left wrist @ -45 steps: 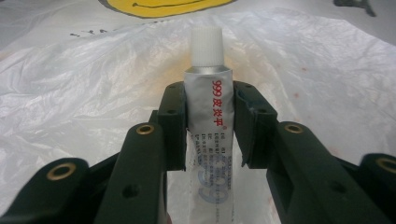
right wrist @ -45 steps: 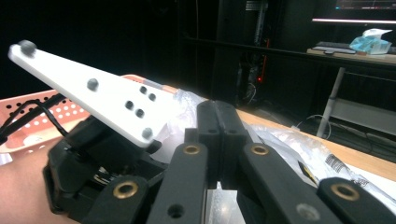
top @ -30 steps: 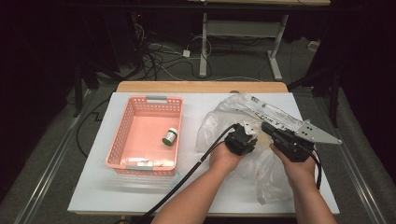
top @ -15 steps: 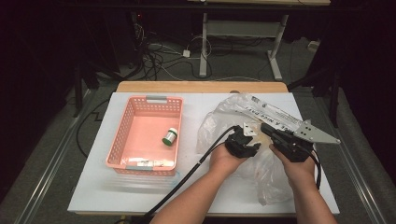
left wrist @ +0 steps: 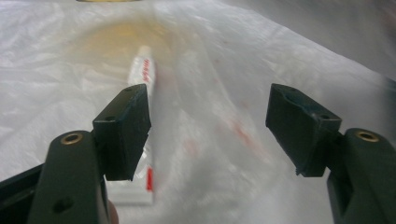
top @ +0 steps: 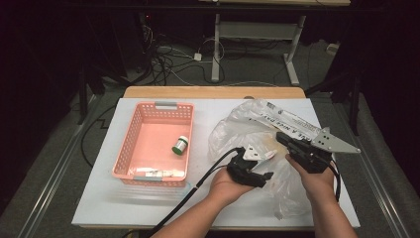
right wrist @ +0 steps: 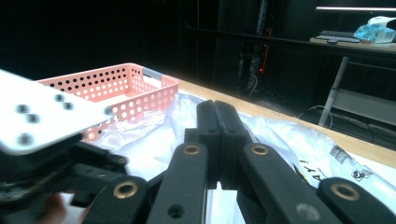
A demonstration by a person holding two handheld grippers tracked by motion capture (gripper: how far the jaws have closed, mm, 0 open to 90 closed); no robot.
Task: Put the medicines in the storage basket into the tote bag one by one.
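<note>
- Here, the left gripper (top: 256, 171), black and held in the person's left hand (top: 224, 186), sits low over the crumpled clear plastic bag (top: 247, 130) on the right half of the white table top (top: 208, 198).
- In the left gripper view its two black jaws stand wide apart, released, with nothing between the pads (left wrist: 128, 126).
- Under the film, seen through the bag, lies a white tube with red print (left wrist: 142, 79); it runs away from the camera just beside the left-hand jaw, not gripped.
- A yellowish smear shows through the plastic near the tube's far end.
- The right gripper (top: 285, 140), black with a grey three-cornered plate on top, rests on the bag's right part, held by the person's right hand (top: 317, 181).
- In the right gripper view (right wrist: 219, 140) its jaws are pressed together, clenched; whether any film is pinched between them I cannot tell.
- The bag bears a strip of black lettering along its far edge, near the right gripper.
- A pink perforated plastic basket (top: 130, 144) stands on the table's left half, well apart from both grippers.
- Inside the basket a small white jar with a green lid (top: 180, 145) lies near the right wall, and a pale flat item lies along the near wall.
</note>
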